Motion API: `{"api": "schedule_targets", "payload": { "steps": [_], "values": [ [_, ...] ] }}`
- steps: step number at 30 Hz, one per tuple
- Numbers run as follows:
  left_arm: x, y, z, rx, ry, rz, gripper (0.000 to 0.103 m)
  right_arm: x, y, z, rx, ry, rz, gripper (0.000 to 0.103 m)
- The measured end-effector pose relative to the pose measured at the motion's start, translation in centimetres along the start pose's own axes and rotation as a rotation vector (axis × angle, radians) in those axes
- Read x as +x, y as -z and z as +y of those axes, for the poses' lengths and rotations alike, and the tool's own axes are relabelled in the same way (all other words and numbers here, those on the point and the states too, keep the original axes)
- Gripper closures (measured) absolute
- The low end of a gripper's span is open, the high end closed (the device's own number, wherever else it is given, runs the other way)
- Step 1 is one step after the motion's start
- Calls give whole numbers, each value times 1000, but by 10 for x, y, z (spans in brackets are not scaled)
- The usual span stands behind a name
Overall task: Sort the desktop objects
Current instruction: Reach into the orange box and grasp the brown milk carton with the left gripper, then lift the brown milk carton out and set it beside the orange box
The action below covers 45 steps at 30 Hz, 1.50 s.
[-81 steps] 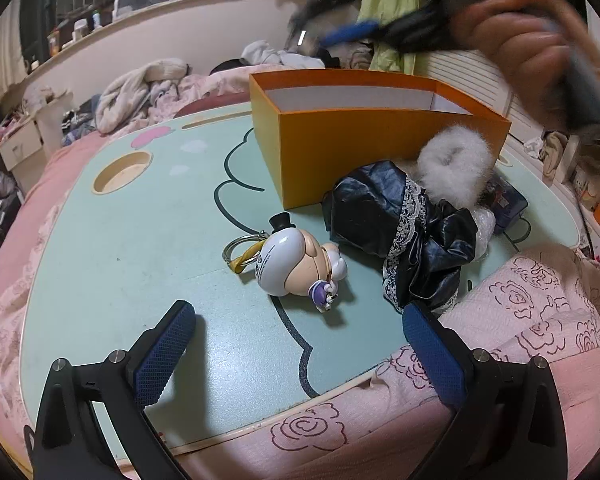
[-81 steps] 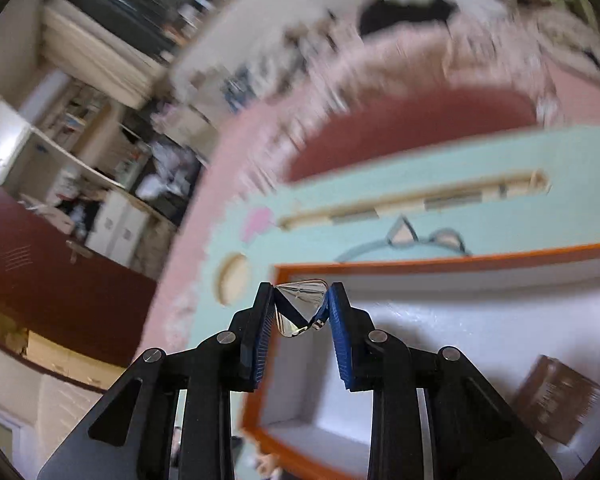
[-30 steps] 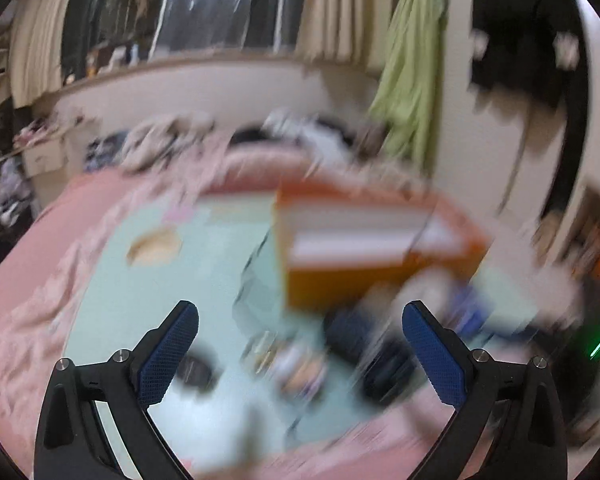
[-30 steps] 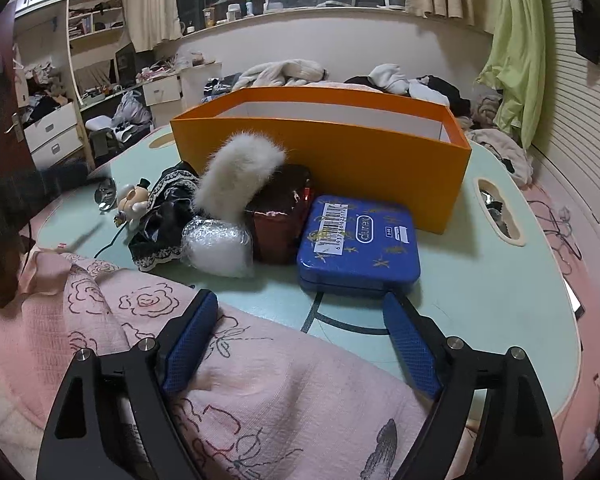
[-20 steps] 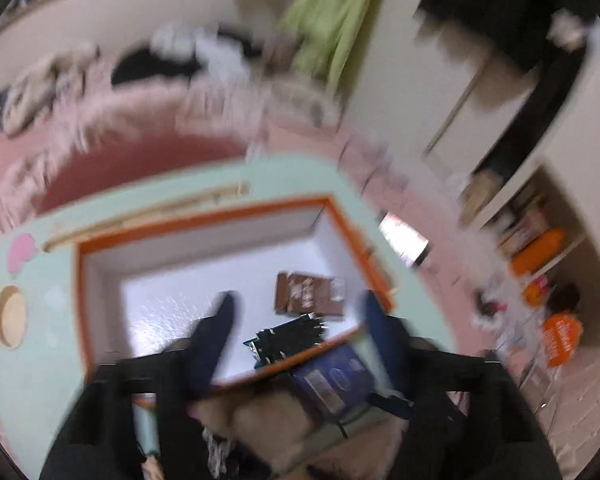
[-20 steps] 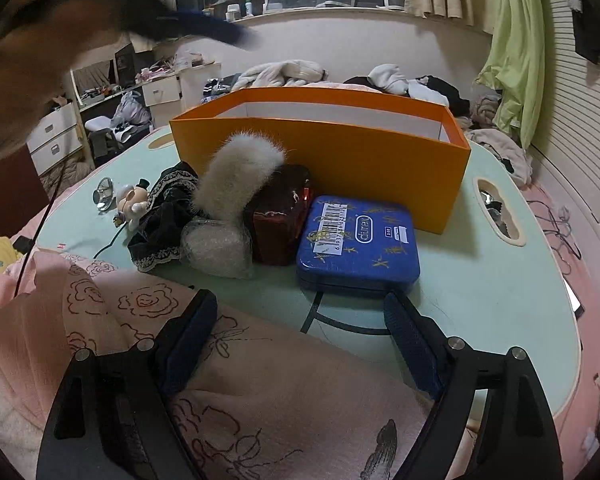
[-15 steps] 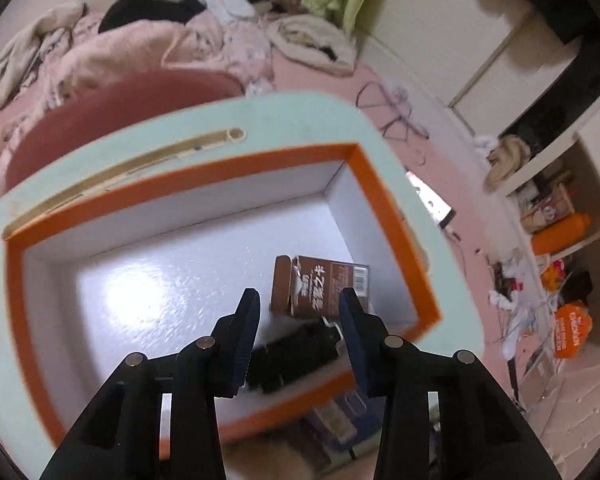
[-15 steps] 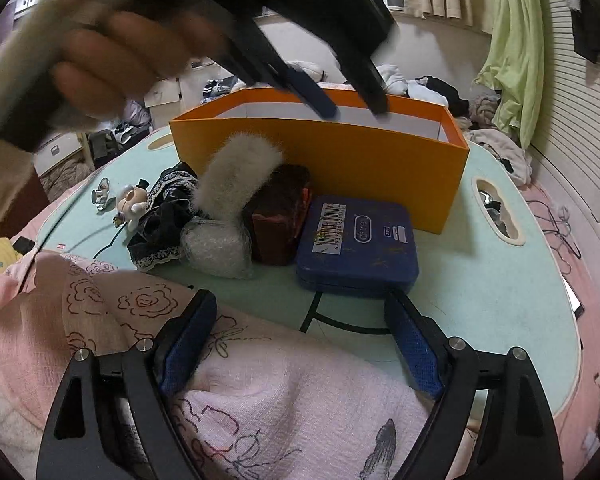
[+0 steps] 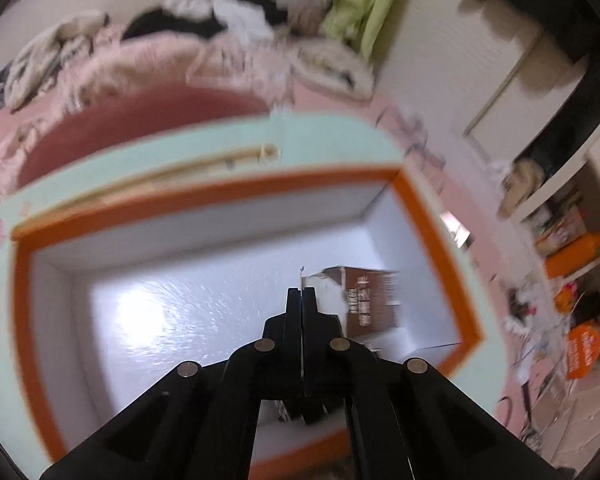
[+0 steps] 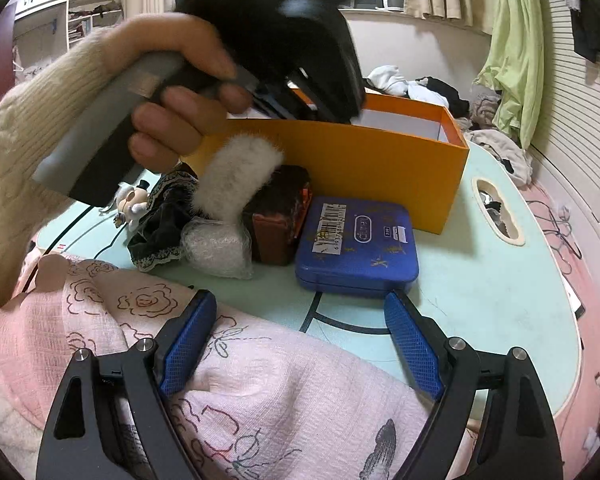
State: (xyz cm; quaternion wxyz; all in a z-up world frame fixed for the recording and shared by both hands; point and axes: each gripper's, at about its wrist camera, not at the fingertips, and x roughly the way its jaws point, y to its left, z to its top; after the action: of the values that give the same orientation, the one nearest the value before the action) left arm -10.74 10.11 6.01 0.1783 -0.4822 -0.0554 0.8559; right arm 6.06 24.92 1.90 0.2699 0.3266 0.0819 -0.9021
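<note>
My left gripper (image 9: 302, 292) hangs shut over the orange box (image 9: 432, 216), pointing down at its white floor. A thin sliver shows at its tips; whether it is pinched I cannot tell. A brown carton (image 9: 370, 296) lies in the box's right end. In the right wrist view a hand holds the left gripper (image 10: 336, 112) dipped over the orange box (image 10: 360, 160). My right gripper (image 10: 298, 300) stands open above a pink floral cloth (image 10: 260, 380), just short of a blue tin (image 10: 356, 244). Left of the tin lie a brown box (image 10: 280, 216), a white fur piece (image 10: 236, 168) and a clear-wrapped bundle (image 10: 216, 248).
A black lace garment (image 10: 160, 216) and a small figure keychain (image 10: 130, 200) lie at the left of the mint-green table (image 10: 500, 280). The table has an oval handle hole (image 10: 496, 212) at the right. Clothes are heaped on the bed behind.
My left gripper swung from the table's front to above the orange box, tipped downward and closed its jaws. Its hand came into the right wrist view. The right gripper stayed put and open.
</note>
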Motion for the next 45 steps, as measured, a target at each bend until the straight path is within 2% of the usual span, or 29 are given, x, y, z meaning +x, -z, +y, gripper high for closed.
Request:
{"api": "schedule_targets", "payload": {
  "steps": [3, 6, 10, 12, 14, 19, 21, 22, 24, 27, 29, 32, 34, 36, 40, 43, 45],
  "values": [
    [-52, 10, 1, -32, 70, -129, 102, 0, 1, 0, 1, 0, 0, 17],
    [-100, 26, 2, -53, 102, -256, 102, 0, 0, 0, 1, 1, 0, 17],
    [-145, 56, 8, -76, 134, -355, 102, 0, 1, 0, 1, 0, 0, 17],
    [-156, 72, 16, -84, 143, -374, 102, 0, 1, 0, 0, 1, 0, 17],
    [-157, 89, 26, -107, 115, -377, 102, 0, 0, 0, 0, 1, 0, 17],
    [-122, 126, 52, -179, 26, -321, 102, 0, 1, 0, 0, 1, 0, 17],
    [-102, 138, 64, -217, -36, -300, 100, 0, 1, 0, 0, 0, 0, 17],
    [-98, 142, 69, -228, -40, -293, 99, 0, 1, 0, 0, 0, 0, 17],
    [-86, 149, 75, -240, -21, -264, 90, 0, 1, 0, 0, 0, 0, 17],
    [-86, 153, 68, -202, -44, -273, 67, -1, 1, 1, 0, 0, 0, 17],
    [-99, 157, 60, -165, -64, -329, 42, 0, 1, 0, 0, 0, 0, 17],
    [-126, 168, 51, -118, -94, -440, 23, 0, 2, 0, 0, 0, 0, 17],
    [-143, 179, 49, -87, -124, -486, 17, -1, 1, 1, 0, 0, 0, 17],
    [-151, 187, 51, -66, -183, -486, 10, -1, 1, 1, -1, 0, 0, 17],
    [-142, 204, 56, 12, -348, -383, 8, -1, 1, 0, 0, 0, 0, 17],
    [-122, 215, 66, 15, -477, -346, 7, 0, 1, -1, -1, 0, 0, 17],
    [-104, 218, 75, -5, -508, -305, 7, 0, 1, -1, -1, 0, 0, 17]
  ]
}}
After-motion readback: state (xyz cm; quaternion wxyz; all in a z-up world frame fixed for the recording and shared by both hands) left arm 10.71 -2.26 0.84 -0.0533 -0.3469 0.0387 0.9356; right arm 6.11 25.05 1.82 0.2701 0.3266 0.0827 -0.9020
